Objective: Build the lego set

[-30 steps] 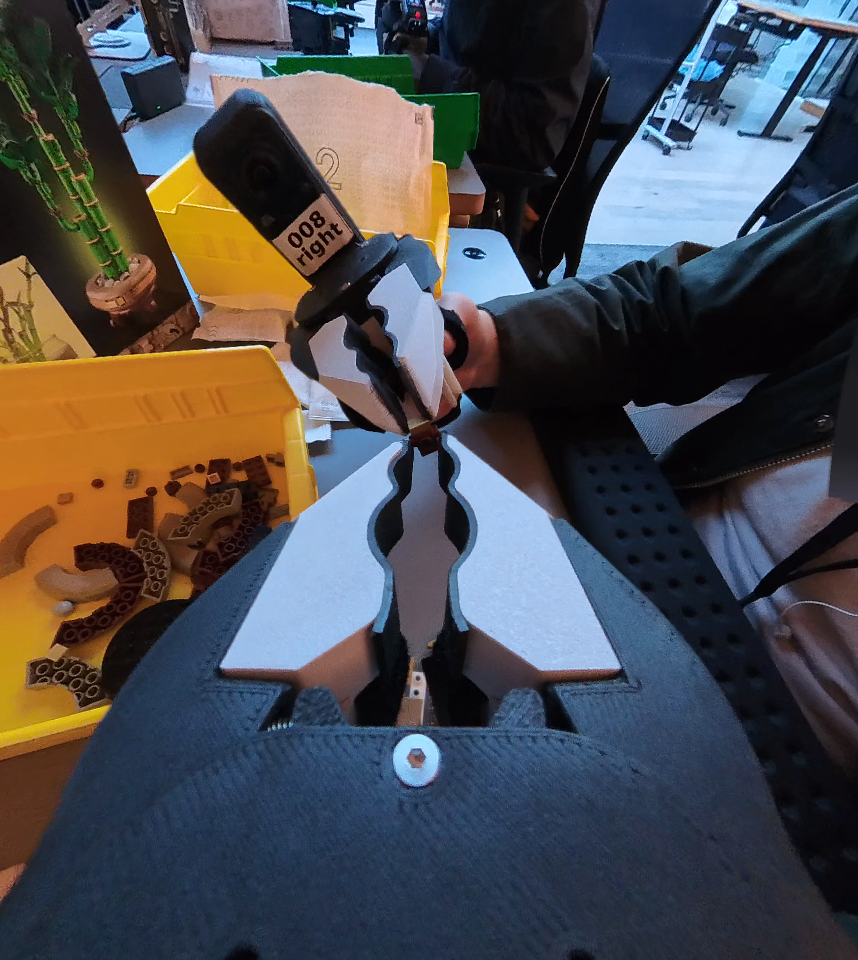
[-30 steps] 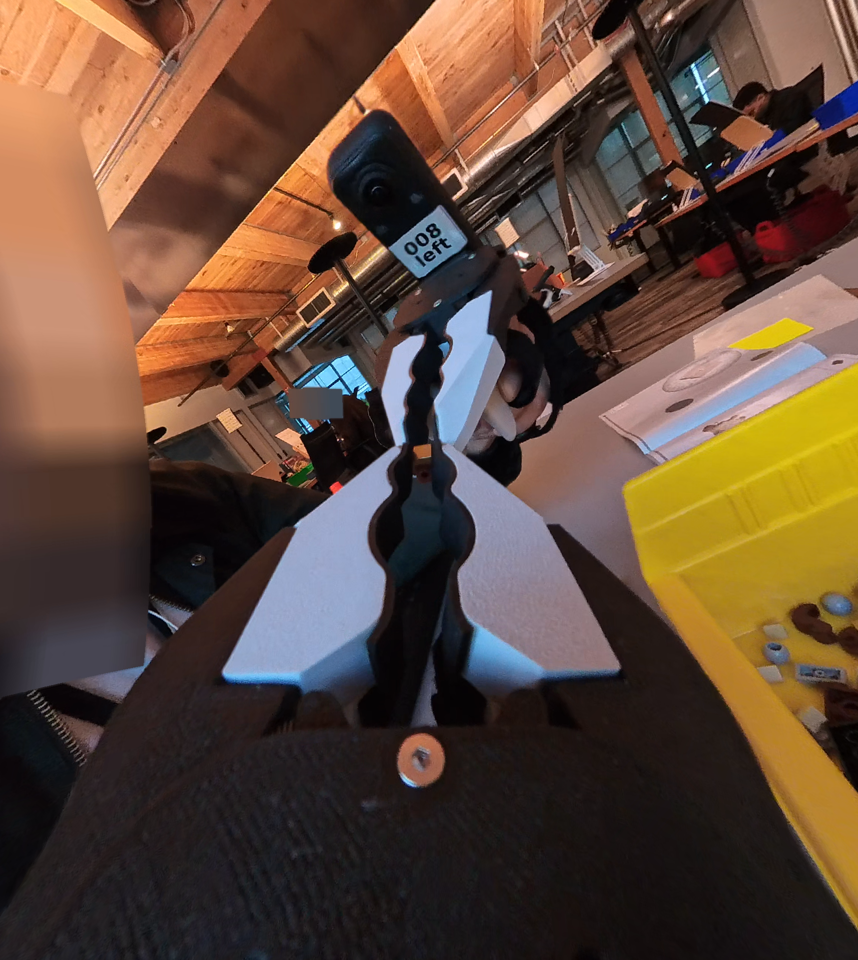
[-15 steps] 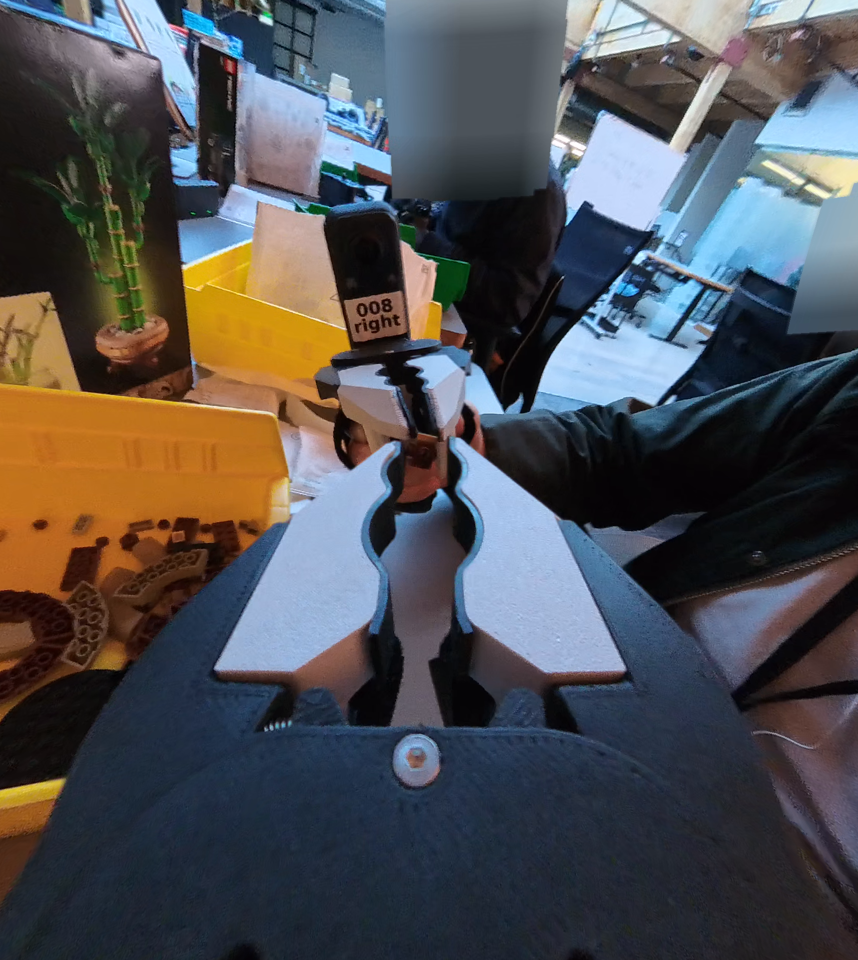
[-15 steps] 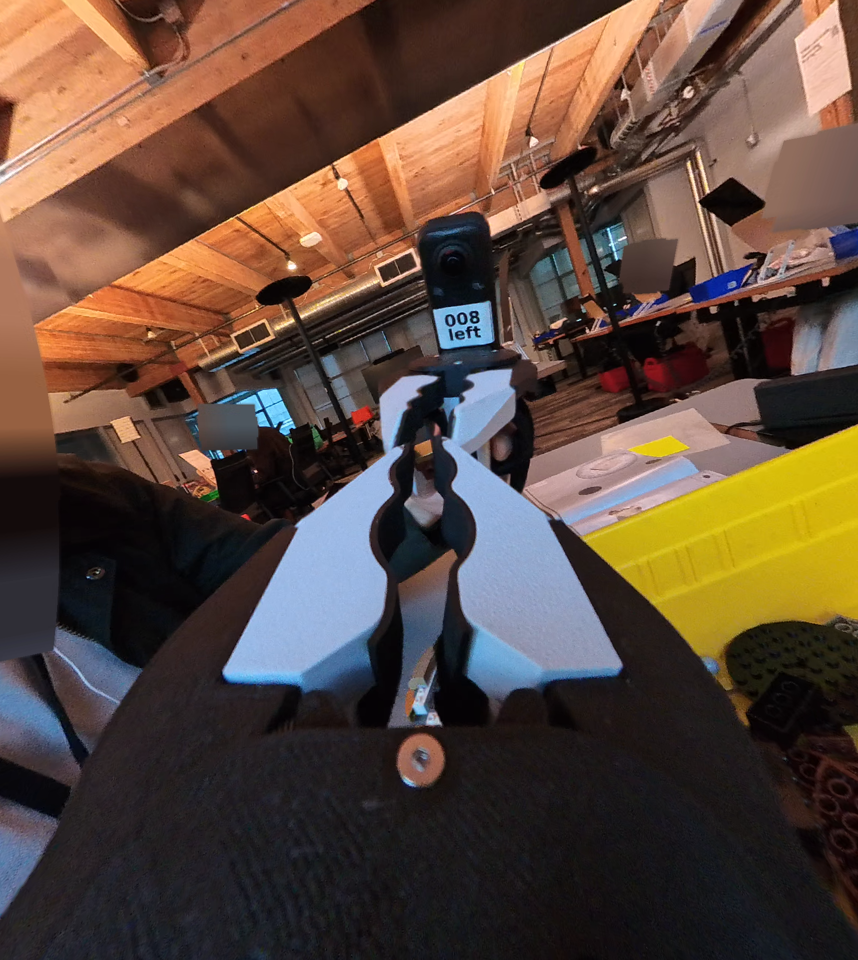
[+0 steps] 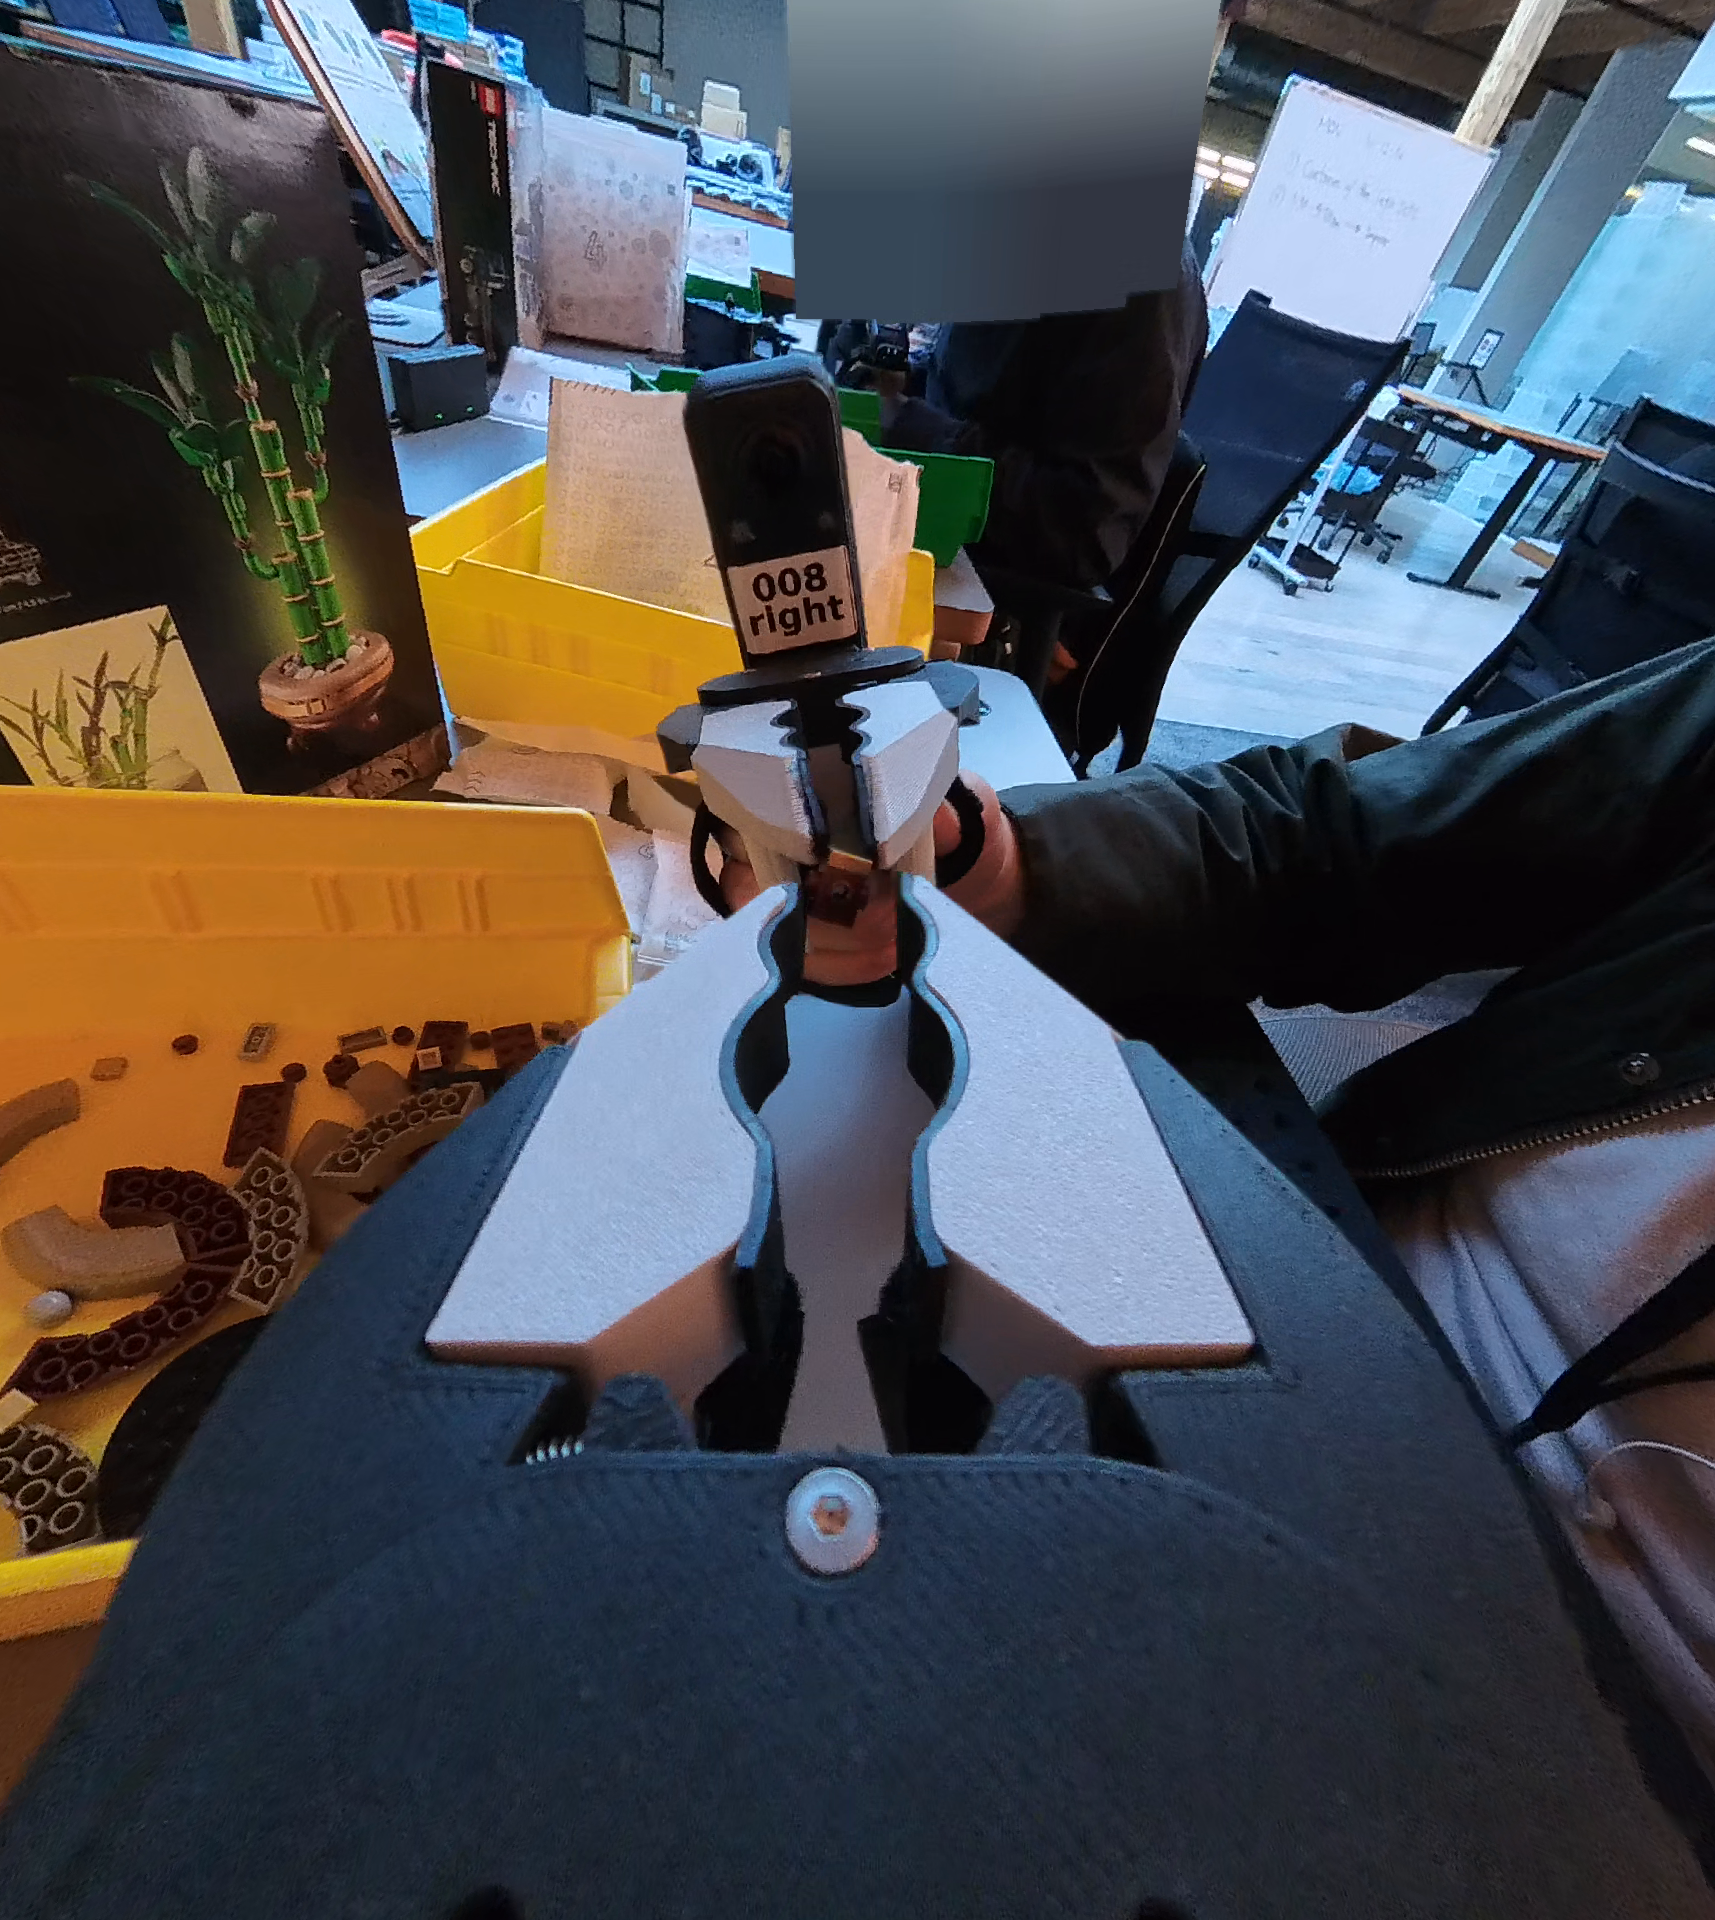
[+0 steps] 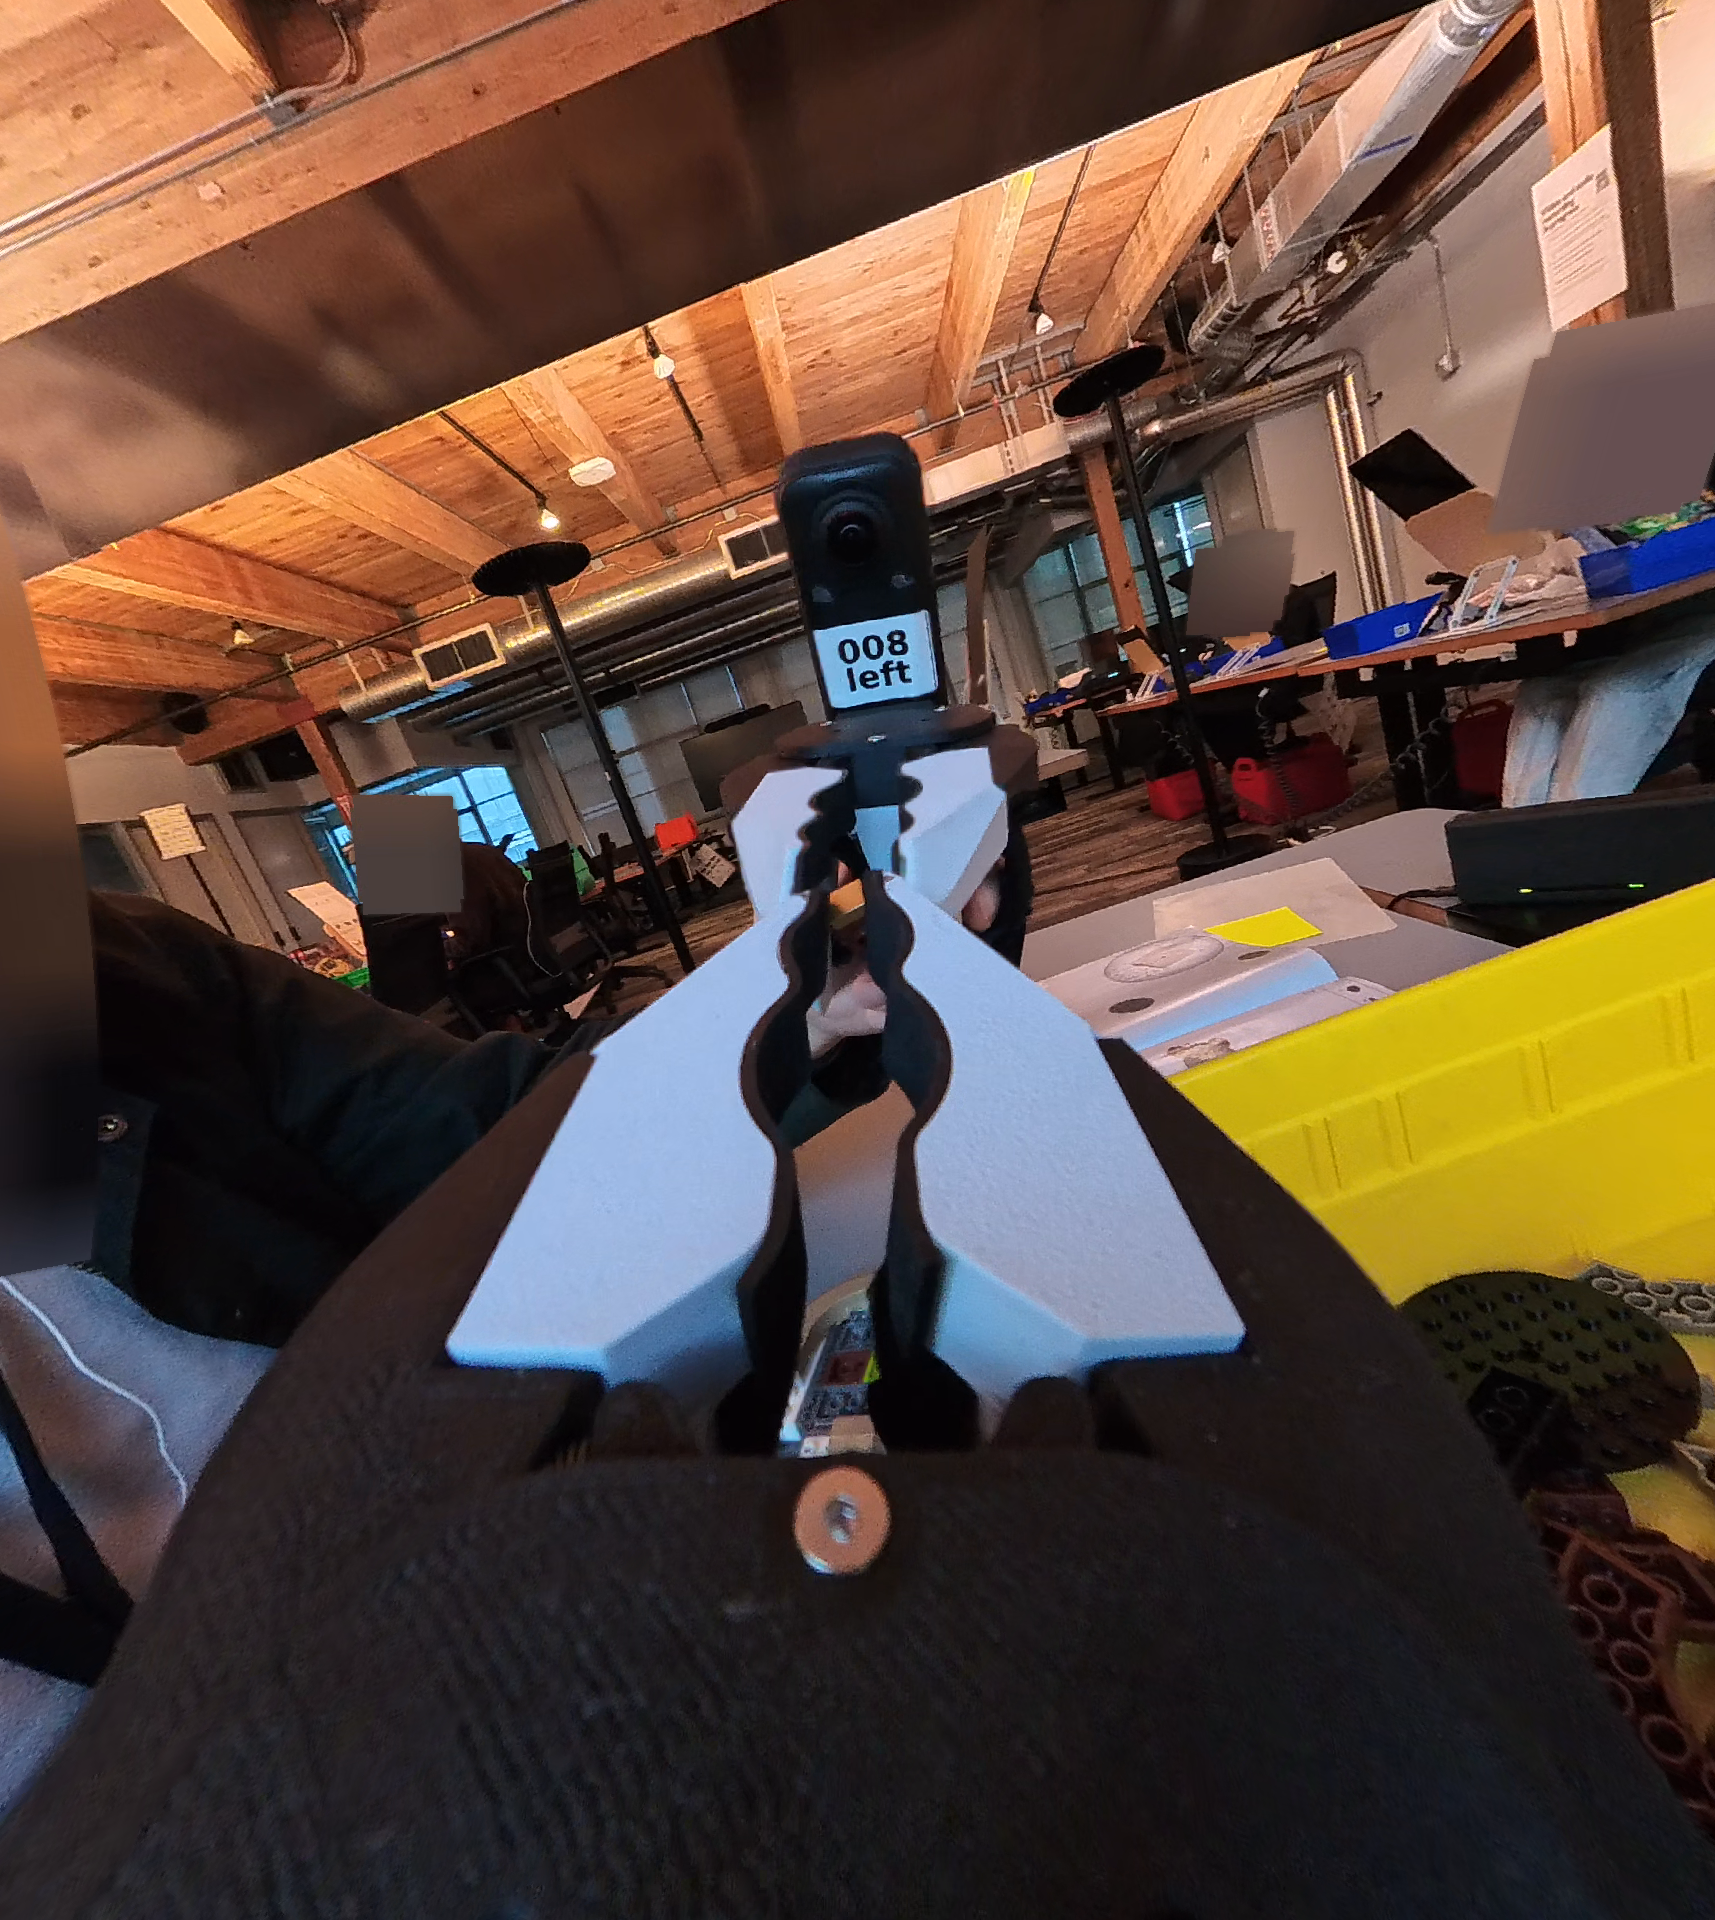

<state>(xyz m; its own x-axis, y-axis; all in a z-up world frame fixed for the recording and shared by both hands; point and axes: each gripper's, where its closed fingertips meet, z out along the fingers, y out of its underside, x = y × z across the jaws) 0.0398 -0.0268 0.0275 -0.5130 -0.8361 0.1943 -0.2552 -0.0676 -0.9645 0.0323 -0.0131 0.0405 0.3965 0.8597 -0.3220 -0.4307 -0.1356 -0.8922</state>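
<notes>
My left gripper (image 5: 848,891) is shut on a small brown lego piece (image 5: 837,902). My right gripper (image 5: 837,854) faces it tip to tip, upright, held by a hand. In the right wrist view my right gripper (image 6: 845,896) is shut on a small tan lego piece (image 6: 845,916), and the left gripper (image 6: 848,862) meets it from the far side. The two pieces touch between the tips; how they join is hidden. Both grippers are held in the air, beside the yellow bin (image 5: 240,914) of loose brown, grey and black lego pieces (image 5: 198,1216).
The lego box (image 5: 157,468) with a bamboo picture stands behind the bin. A second yellow bin (image 5: 572,634) with a paper bag (image 5: 624,499) is farther back. The bin wall (image 6: 1476,1091) and pieces (image 6: 1549,1361) lie to my right gripper's right. A dark sleeve (image 5: 1352,852) reaches in from the right. Only a small space, under 4 cm, lies between the two pairs of fingers.
Both grippers have tilted up toward level and stayed tip to tip. The right gripper has turned from leaning left to upright. Both stay shut on their pieces.
</notes>
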